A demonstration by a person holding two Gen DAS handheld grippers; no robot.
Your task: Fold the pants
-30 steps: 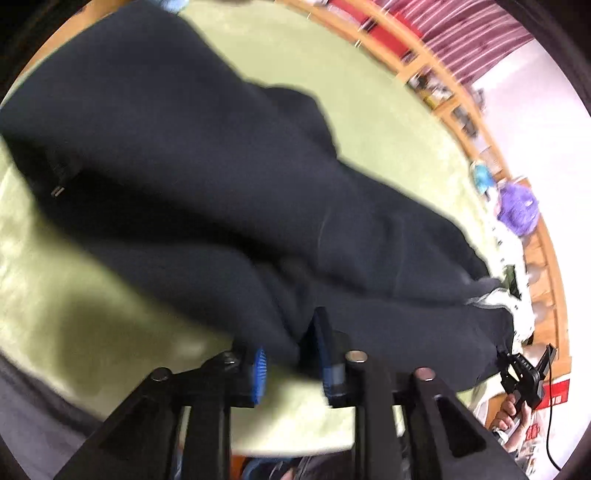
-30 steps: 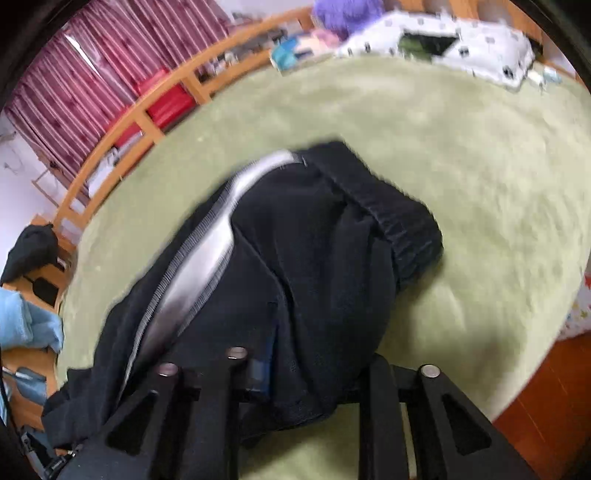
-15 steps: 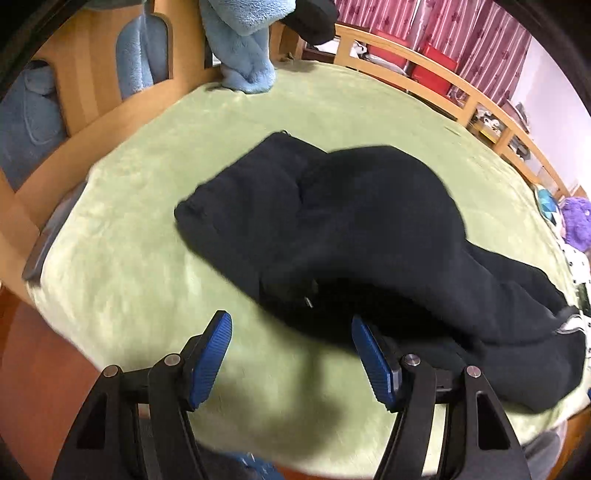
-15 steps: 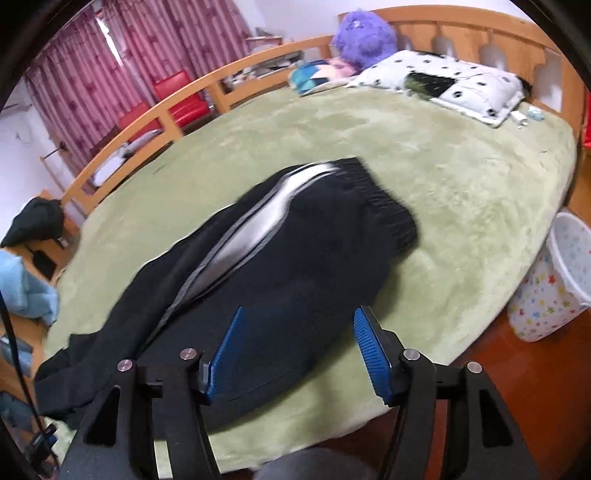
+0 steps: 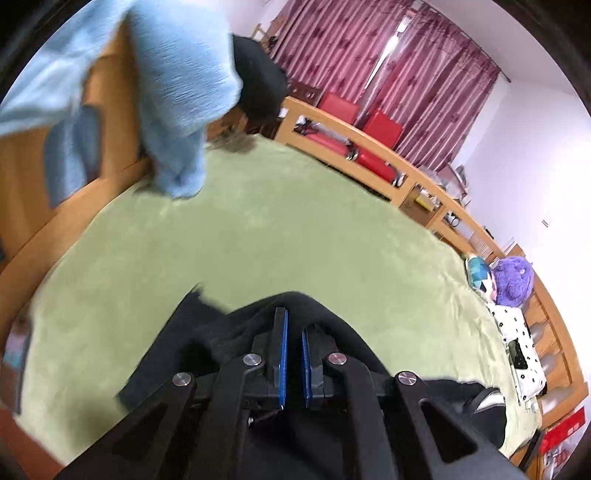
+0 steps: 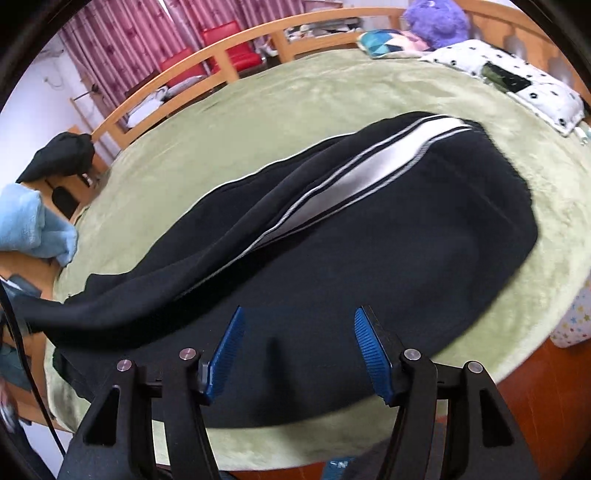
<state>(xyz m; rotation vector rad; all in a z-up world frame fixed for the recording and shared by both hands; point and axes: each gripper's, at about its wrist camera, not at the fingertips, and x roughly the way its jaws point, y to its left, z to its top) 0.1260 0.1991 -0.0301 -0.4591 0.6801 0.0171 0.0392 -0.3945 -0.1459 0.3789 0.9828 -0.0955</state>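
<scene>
Black pants (image 6: pixel 369 240) with a white side stripe lie stretched out on the green bed cover (image 6: pixel 258 110), waistband at the right. My right gripper (image 6: pixel 300 350) hovers above the near edge of the pants with its blue pads wide apart and no cloth between them. In the left wrist view the dark cloth (image 5: pixel 192 343) bunches under and behind my left gripper (image 5: pixel 293 354). Its blue pads stand almost together, and no fabric shows in the slit. The lower part of the pants is hidden by the gripper body.
A light blue blanket (image 5: pixel 177 92) and a black garment (image 5: pixel 258 85) hang over the wooden bed frame (image 5: pixel 369 147). A purple plush toy (image 6: pixel 436 18) and a dotted pillow (image 6: pixel 517 81) lie at the head. A star-patterned basket (image 6: pixel 576 317) stands on the floor.
Both grippers let go of the pants and drew back. The left one opened, then shut again while rising and tipping up. The right one stays open. The pants now lie stretched out.
</scene>
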